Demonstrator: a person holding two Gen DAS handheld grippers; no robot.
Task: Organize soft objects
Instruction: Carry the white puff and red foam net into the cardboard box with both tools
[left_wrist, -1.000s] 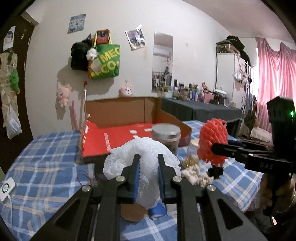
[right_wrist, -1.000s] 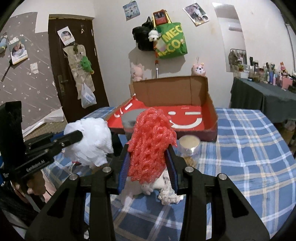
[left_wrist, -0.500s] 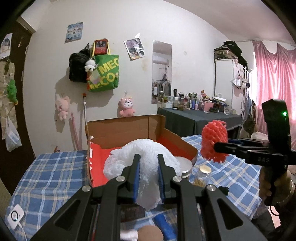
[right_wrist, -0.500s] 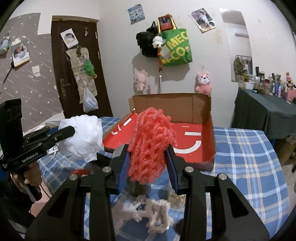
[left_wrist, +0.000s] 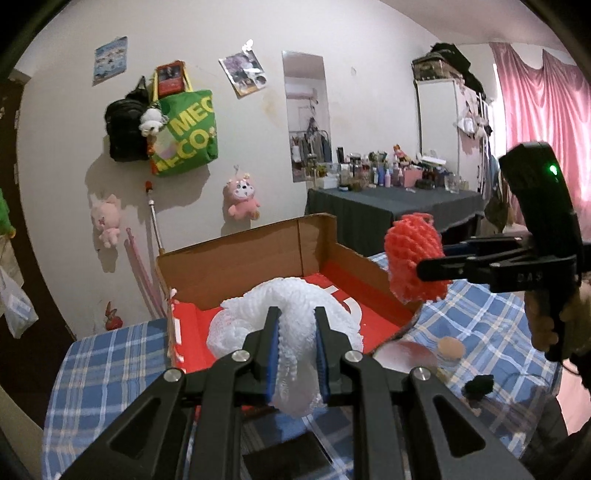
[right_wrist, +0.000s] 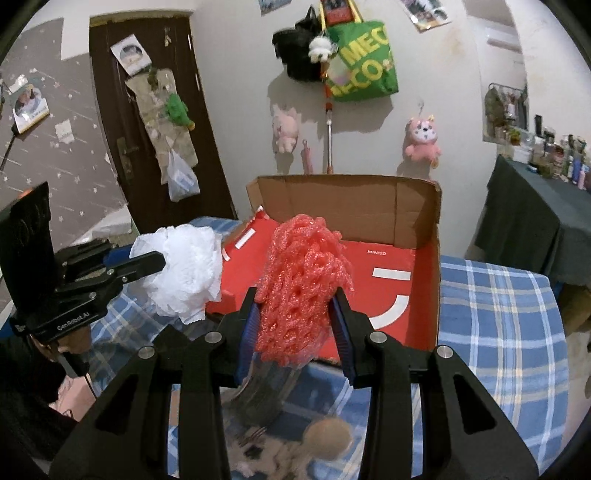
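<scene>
My left gripper (left_wrist: 295, 328) is shut on a white foam net (left_wrist: 288, 314) and holds it in the air before the open cardboard box (left_wrist: 236, 258) with a red inside. My right gripper (right_wrist: 295, 306) is shut on a red foam net (right_wrist: 303, 280), held above the box's near edge (right_wrist: 406, 347). In the left wrist view the red net (left_wrist: 412, 262) hangs at the box's right side, in the right gripper (left_wrist: 430, 266). In the right wrist view the white net (right_wrist: 188, 273) and left gripper (right_wrist: 155, 262) are at the box's left side.
The box stands on a blue plaid table (right_wrist: 498, 314). Below the grippers lie a metal-lidded jar (left_wrist: 402, 354), a cork-topped jar (left_wrist: 450, 347), a blurred fluffy toy (right_wrist: 295, 450) and a small black object (left_wrist: 480, 384). A dark side table with bottles (left_wrist: 388, 199) stands behind.
Both grippers have risen and moved toward the box, each still holding its net. The jars and toy have dropped lower in view.
</scene>
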